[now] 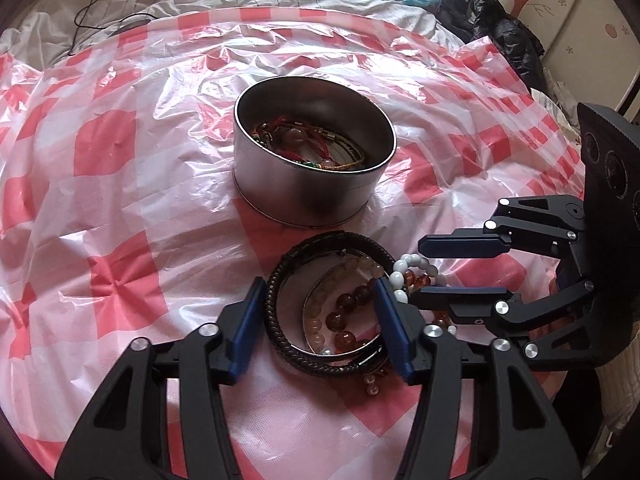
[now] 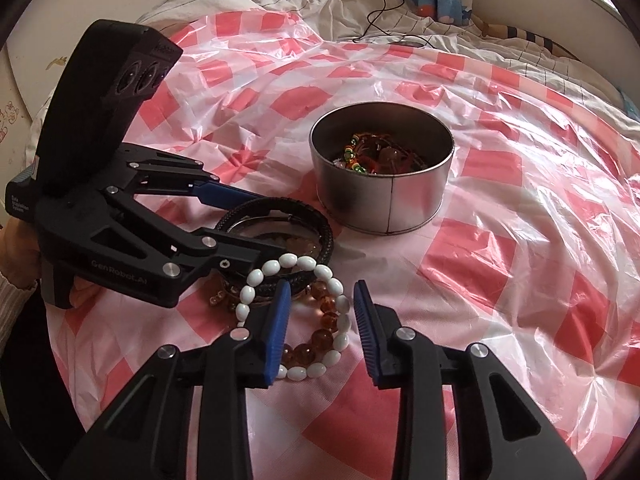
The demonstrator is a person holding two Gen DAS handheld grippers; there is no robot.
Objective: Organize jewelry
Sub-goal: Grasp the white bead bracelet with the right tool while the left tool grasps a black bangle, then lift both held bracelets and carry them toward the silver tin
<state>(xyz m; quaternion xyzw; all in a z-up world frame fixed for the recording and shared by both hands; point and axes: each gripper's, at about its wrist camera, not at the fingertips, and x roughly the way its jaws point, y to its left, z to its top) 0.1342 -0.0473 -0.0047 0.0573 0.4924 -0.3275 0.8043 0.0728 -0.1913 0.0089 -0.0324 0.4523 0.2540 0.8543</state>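
A round metal tin [image 1: 308, 196] [image 2: 400, 208] holds several bracelets. In front of it lies a pile: a black braided leather bracelet [image 1: 276, 300] [image 2: 326, 240], amber bead bracelets [image 1: 344, 320] [image 2: 320, 336] and a white bead bracelet [image 1: 404, 276] [image 2: 332, 280]. My left gripper [image 1: 320, 304] [image 2: 260, 232] is open, its fingers on either side of the black bracelet. My right gripper [image 2: 320, 312] [image 1: 424, 268] is open, low over the white bead bracelet, one side of the loop between its fingers.
Everything lies on a crinkled red-and-white checked plastic sheet [image 1: 120, 208] [image 2: 540, 240] spread over a bed. Rumpled white bedding [image 1: 60, 28] and a black cable [image 2: 384, 8] lie behind. Dark clothes [image 1: 504, 36] are heaped at the far right.
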